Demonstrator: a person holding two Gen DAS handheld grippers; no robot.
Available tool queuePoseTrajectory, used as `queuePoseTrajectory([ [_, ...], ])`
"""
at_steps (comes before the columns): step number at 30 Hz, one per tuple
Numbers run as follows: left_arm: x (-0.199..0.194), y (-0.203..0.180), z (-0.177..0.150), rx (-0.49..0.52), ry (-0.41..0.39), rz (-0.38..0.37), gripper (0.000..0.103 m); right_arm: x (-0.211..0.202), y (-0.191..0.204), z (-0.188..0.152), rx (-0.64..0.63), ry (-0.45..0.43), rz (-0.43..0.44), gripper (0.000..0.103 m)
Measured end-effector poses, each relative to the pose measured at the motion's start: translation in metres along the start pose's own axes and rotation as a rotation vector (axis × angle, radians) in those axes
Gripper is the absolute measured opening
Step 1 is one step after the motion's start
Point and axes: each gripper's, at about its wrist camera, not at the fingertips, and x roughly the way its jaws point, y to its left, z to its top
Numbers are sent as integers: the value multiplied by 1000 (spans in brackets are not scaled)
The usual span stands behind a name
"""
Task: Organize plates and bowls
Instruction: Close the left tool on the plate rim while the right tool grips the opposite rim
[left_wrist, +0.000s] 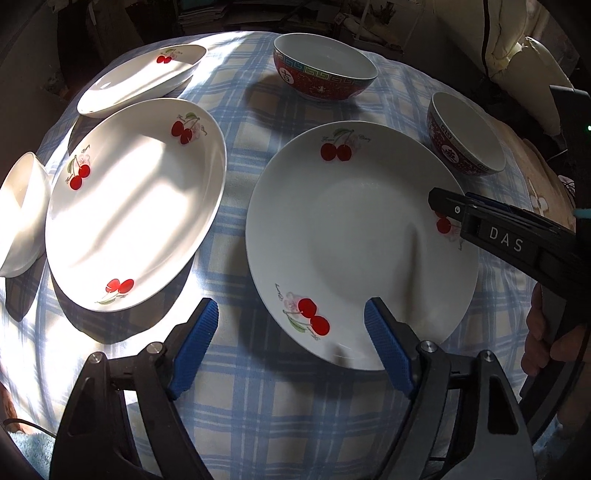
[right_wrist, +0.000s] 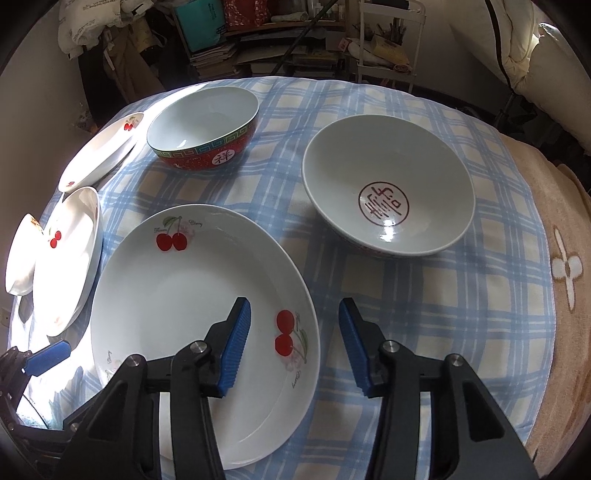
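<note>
Item 1. Near cherry plate (right_wrist: 184, 314): white, round, three cherry motifs on the rim, flat on the checked tablecloth (right_wrist: 424, 314). Its right rim runs between the two blue pads of the right gripper (right_wrist: 294, 314); the left pad sits over the plate's well, the right pad outside the rim over the cloth. The jaws stand partly apart, and neither pad can be seen pressing the rim. In the left wrist view this plate (left_wrist: 351, 240) lies ahead and to the right of the left gripper (left_wrist: 290, 314), whose right pad overlaps the near rim and whose left pad is over bare cloth; jaws wide, nothing held. The right gripper (left_wrist: 447, 206) enters that view from the right, its tip over the plate's far right rim.

Item 2. Second cherry plate (left_wrist: 136, 206): same pattern, ahead and left of the left gripper, in strong sunlight, just beside item 1 but apart from it.

Item 3. Third cherry plate (left_wrist: 140, 77): beyond item 2, farther left.

Item 4. Plain white bowl (left_wrist: 22, 218): far left of the left gripper, touching or nearly touching item 2; which of the two cannot be told.

Item 5. Large red bowl (right_wrist: 203, 129): patterned band, white inside, well ahead of the right gripper, slightly left.

Item 6. Smaller red bowl (right_wrist: 388, 192): round character mark on its inner floor, ahead and right of the right gripper.
</note>
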Motion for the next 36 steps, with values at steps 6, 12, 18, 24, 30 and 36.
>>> queuePoseTrajectory([
  [6,7,1,0,-9,16,-17,72,3,0,-1,-1,16,4,42],
  [12,29,7,5,-15,30,-44,43,8,4,-1,-14,34,0,31],
  [18,34,19,14,-57,-3,-68,27,9,2,-1,2,39,10,30],
  [24,39,20,21,-39,-11,-93,20,12,1,-1,8,55,4,28],
  [30,33,18,22,-19,-25,-75,21,6,4,-9,33,71,-4,26],
  [36,25,24,9,-4,-10,-64,21,1,9,-20,54,86,-6,26],
])
